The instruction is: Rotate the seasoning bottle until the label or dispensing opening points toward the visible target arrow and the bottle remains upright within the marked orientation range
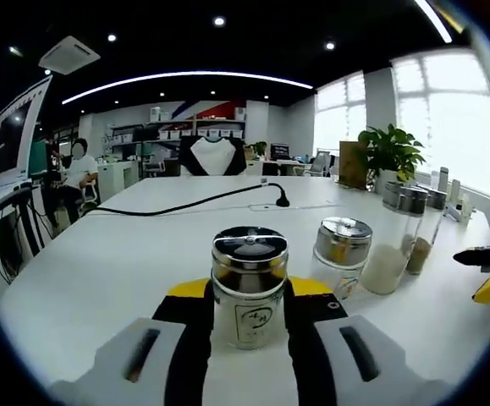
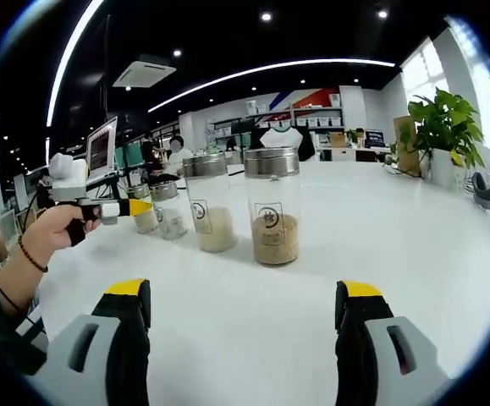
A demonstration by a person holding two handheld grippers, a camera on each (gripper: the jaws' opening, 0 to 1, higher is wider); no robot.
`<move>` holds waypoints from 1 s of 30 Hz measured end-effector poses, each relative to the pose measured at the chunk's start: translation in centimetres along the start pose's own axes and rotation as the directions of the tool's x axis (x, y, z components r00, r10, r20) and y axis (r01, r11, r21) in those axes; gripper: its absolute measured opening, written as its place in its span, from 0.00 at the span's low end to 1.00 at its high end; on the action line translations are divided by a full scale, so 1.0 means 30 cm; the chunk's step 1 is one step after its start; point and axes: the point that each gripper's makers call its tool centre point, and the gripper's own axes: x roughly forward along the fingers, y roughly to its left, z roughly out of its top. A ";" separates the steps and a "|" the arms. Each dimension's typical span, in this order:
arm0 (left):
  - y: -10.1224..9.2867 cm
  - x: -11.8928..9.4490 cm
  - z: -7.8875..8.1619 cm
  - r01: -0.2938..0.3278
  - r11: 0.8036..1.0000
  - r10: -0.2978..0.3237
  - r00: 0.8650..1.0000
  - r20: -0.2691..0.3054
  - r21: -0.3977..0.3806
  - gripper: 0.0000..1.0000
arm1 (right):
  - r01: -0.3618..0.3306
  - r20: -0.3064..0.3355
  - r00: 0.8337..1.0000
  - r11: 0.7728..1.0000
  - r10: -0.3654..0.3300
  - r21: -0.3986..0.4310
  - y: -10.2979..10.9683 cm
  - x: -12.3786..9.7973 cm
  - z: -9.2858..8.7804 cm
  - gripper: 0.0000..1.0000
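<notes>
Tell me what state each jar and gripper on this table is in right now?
Short jar: upright, lid on, between the left gripper's fingers.
Second short jar: upright, lidded, free.
Tall white-powder jar: upright, lidded, partly filled.
Tall brown-granule jar: upright, lidded, partly filled.
Right gripper: open, holding nothing.

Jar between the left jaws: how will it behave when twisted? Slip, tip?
The short jar looks like smooth glass with a shiny metal lid, so it may slip between the jaws. It is squat, so it probably resists tipping. It looks only partly filled, so likely fairly light, and breakable if dropped.
</notes>
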 end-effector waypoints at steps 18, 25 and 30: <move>-0.001 0.010 0.000 0.015 1.000 -0.016 1.000 0.011 0.028 0.33 | 0.006 0.012 1.000 1.000 -0.006 0.001 -0.007 -0.008 0.003 0.92; -0.002 0.013 0.000 0.035 0.999 -0.035 0.999 0.015 0.034 0.33 | 0.012 0.014 1.000 1.000 -0.012 0.001 -0.010 -0.008 0.005 0.92; -0.002 0.017 0.001 0.062 0.997 -0.063 0.998 0.012 0.045 0.33 | 0.010 0.014 1.000 1.000 -0.010 -0.001 -0.009 -0.006 0.006 0.92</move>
